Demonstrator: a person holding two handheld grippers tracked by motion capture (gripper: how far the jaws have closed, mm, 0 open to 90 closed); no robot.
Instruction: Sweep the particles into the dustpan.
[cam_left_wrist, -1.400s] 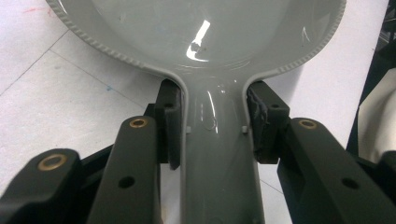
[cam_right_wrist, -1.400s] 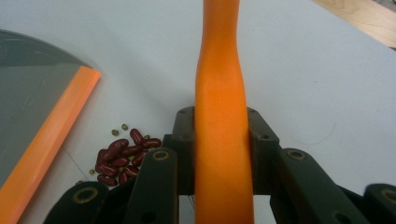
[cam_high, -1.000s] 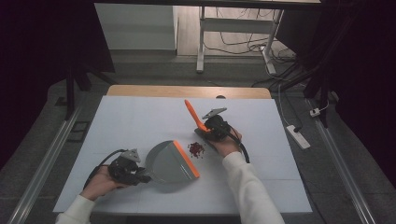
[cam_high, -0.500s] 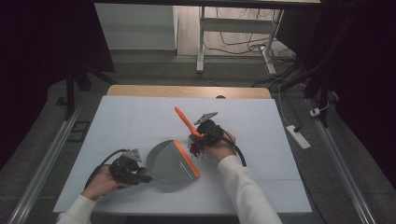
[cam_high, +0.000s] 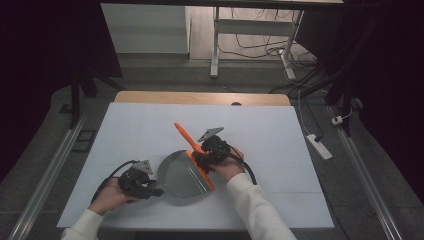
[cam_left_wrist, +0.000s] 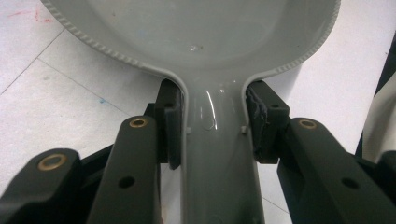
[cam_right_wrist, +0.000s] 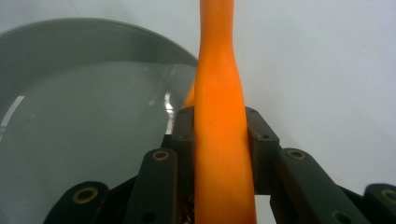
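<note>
— Moved since earlier: right claw (cam_high: 202, 156), clamped on the orange brush (cam_high: 186, 136), has been brought to the dustpan's lip.
— Left claw (cam_high: 152, 189) is clamped on the grey dustpan (cam_high: 182, 174), flat on the table (cam_high: 280, 150). Debris could be pushed underneath if the lip is lifted.

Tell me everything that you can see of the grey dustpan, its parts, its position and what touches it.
The grey dustpan looks like smooth, slightly glossy plastic. It has a rounded shallow pan with a ribbed rim, an orange strip along its straight front edge, and a narrow handle. It lies flat on the white table, front edge toward the person's right. The left gripper is shut on the handle. The right gripper holds an orange brush handle at the front edge.
</note>
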